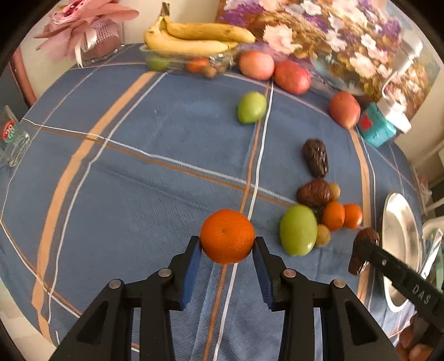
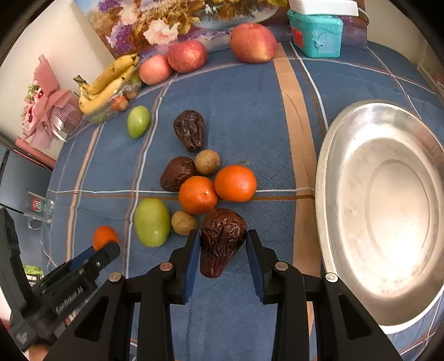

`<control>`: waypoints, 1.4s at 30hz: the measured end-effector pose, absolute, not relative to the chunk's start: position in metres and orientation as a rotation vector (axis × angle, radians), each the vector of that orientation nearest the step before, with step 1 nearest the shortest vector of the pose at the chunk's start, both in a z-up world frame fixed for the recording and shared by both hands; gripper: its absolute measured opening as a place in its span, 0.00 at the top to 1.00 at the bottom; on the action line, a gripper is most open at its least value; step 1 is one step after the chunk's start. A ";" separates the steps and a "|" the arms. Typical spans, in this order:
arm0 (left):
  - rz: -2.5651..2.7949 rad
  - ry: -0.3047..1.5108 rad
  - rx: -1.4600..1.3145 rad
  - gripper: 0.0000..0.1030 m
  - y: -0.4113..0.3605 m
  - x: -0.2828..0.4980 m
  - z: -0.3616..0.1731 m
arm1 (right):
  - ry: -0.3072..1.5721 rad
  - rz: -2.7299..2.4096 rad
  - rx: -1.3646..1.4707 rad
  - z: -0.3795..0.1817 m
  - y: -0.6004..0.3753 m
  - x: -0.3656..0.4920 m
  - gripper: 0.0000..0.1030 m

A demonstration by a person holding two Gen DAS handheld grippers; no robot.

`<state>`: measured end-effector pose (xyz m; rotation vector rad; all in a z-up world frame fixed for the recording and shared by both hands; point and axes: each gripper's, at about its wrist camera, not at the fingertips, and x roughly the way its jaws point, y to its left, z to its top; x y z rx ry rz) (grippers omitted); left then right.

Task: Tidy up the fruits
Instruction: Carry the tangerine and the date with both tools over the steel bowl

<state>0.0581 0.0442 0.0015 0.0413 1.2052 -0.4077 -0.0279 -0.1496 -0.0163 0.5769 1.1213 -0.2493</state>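
My left gripper (image 1: 227, 244) is shut on an orange (image 1: 227, 236), held just above the blue checked cloth. My right gripper (image 2: 223, 244) is shut on a wrinkled dark brown fruit (image 2: 220, 240), beside the silver plate (image 2: 333, 144). In the right wrist view a loose cluster lies just beyond it: two oranges (image 2: 197, 194), a green fruit (image 2: 152, 222), two small tan fruits (image 2: 184, 222), and two more dark wrinkled fruits (image 2: 177, 173). In the left wrist view the right gripper (image 1: 360, 254) shows at the right with its dark fruit (image 1: 366, 238). The left gripper (image 2: 106, 245) with its orange (image 2: 105, 236) shows at lower left.
At the table's far edge sit bananas (image 1: 191, 36) on a clear tray, three red apples (image 2: 187, 55), a smaller green fruit (image 1: 251, 107), a teal box (image 2: 316, 36) and a flower painting (image 1: 319, 33). A pink bouquet (image 1: 83, 25) and a glass (image 1: 12, 141) stand at the left.
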 end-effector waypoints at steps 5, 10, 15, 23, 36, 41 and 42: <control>-0.405 1.182 0.026 0.61 0.036 0.065 0.016 | 1.080 -0.250 0.581 -0.002 -0.153 -0.036 0.66; -0.442 1.172 0.032 0.61 0.009 0.064 0.019 | 1.058 -0.287 0.583 0.005 -0.161 -0.043 0.66; -0.513 1.174 0.063 0.61 -0.027 0.052 0.025 | 1.032 -0.346 0.571 0.014 -0.180 -0.054 0.66; -0.657 1.191 0.123 0.61 -0.096 0.022 0.025 | 1.016 -0.495 0.630 0.014 -0.229 -0.087 0.66; -0.856 1.270 0.204 0.61 -0.188 -0.029 0.005 | 1.008 -0.719 0.757 0.006 -0.305 -0.151 0.66; -0.872 1.293 0.233 0.60 -0.205 -0.036 -0.006 | 1.011 -0.763 0.797 -0.001 -0.320 -0.164 0.66; -0.875 1.298 0.236 0.60 -0.207 -0.037 -0.008 | 1.012 -0.766 0.802 -0.002 -0.321 -0.167 0.66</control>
